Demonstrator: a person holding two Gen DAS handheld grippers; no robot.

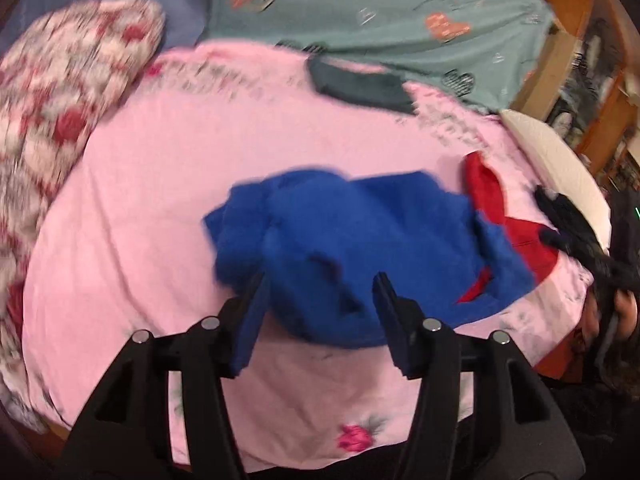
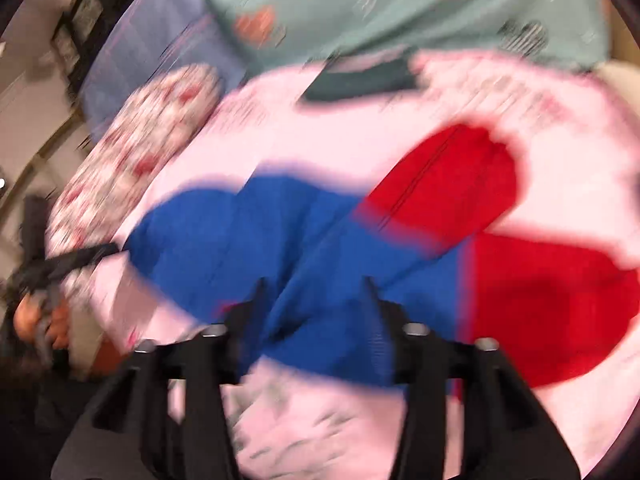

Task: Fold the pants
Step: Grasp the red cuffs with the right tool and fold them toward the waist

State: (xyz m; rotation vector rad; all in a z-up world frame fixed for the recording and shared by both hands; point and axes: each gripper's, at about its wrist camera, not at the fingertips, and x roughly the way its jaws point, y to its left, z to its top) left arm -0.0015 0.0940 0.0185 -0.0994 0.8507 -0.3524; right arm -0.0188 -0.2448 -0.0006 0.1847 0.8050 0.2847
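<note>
The blue and red pants (image 1: 360, 240) lie crumpled on the pink bedsheet (image 1: 160, 180). The blue part is bunched in the middle and the red part (image 1: 492, 208) sticks out to the right. My left gripper (image 1: 320, 280) is open above the near edge of the blue cloth and holds nothing. In the blurred right wrist view the pants (image 2: 300, 240) spread wide, blue on the left, red (image 2: 540, 300) on the right. My right gripper (image 2: 314, 284) is open over the blue cloth near its front edge. The right gripper (image 1: 580, 240) also shows at the far right of the left wrist view.
A floral pillow (image 1: 68, 100) lies at the left. A teal blanket with hearts (image 1: 380, 12) covers the far side. A dark folded cloth (image 1: 360, 84) lies on the sheet's far edge. A white mattress edge (image 1: 560, 160) and wooden furniture (image 1: 580, 40) are at the right.
</note>
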